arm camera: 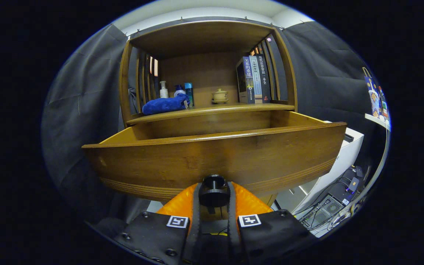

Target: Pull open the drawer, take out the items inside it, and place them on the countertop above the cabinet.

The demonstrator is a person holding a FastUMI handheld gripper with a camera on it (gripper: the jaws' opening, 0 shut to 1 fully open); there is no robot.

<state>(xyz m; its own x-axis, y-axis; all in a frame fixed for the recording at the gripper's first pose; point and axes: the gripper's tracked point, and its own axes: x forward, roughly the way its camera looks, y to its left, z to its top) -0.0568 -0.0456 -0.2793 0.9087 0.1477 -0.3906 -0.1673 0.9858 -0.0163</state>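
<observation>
Gripper view: hand-held gripper (214, 195) clamps the knob (214, 184) of the crosswise drawer (215, 158).

I see the gripper (214, 197) with both fingers pressed on the drawer knob (214, 188). The drawer (215, 154) stands pulled out below the countertop (212, 109), which carries a blue cloth (165, 104).

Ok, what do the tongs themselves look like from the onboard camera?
The tongs have two ribbed fingers, each edged on its inner side by a narrow strip. They rise from flat plates studded with round screws, and each plate carries a square black-and-white marker. Both fingers press on the drawer knob.
</observation>
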